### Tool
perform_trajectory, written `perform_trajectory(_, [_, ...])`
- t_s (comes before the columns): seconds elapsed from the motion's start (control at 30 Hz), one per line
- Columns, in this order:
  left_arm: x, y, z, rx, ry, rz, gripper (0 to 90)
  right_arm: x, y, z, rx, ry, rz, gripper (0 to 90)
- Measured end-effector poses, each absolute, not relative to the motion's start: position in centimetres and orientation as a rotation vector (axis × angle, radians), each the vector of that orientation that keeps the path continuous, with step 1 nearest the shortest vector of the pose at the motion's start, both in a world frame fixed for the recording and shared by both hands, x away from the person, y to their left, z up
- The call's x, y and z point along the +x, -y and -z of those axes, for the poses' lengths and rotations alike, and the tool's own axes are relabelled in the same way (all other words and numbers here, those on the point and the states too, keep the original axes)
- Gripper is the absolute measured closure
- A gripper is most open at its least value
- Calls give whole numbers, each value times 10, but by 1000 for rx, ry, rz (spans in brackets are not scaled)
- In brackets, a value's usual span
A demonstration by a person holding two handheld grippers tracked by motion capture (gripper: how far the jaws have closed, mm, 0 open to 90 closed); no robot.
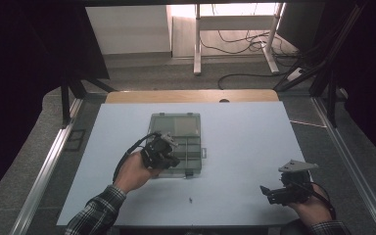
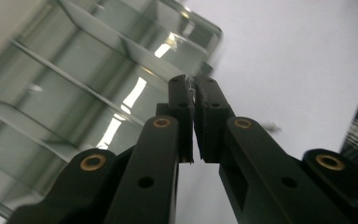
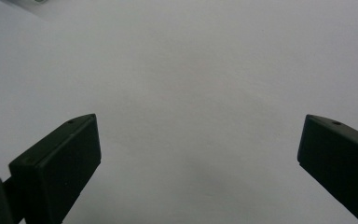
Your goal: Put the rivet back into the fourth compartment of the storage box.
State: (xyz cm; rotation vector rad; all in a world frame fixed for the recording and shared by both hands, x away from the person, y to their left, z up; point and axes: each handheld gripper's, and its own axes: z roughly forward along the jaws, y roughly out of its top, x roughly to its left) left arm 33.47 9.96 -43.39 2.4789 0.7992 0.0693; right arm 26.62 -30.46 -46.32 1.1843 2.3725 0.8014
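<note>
While one clear organiser box (image 1: 175, 144) lies closed, left tongs (image 2: 194, 91) pressed together, right tongs (image 3: 198, 154) spread.

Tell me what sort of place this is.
Probably a lab or workshop set up for recording handling work. A white table carries a clear plastic compartment box. The floor behind has loose cables and bare desk legs, and dark curtains flank the table.

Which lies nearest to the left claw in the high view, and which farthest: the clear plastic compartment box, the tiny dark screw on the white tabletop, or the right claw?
1. Clear plastic compartment box, directly beneath the left claw.
2. Tiny dark screw, toward the table's near edge.
3. Right claw, far right.
</note>
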Motion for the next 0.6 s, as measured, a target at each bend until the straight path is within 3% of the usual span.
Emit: perform_trajectory(0.6, [411,-46,446,2551,-810,-86,864,266,304,464,1179,-2391,-790,0])
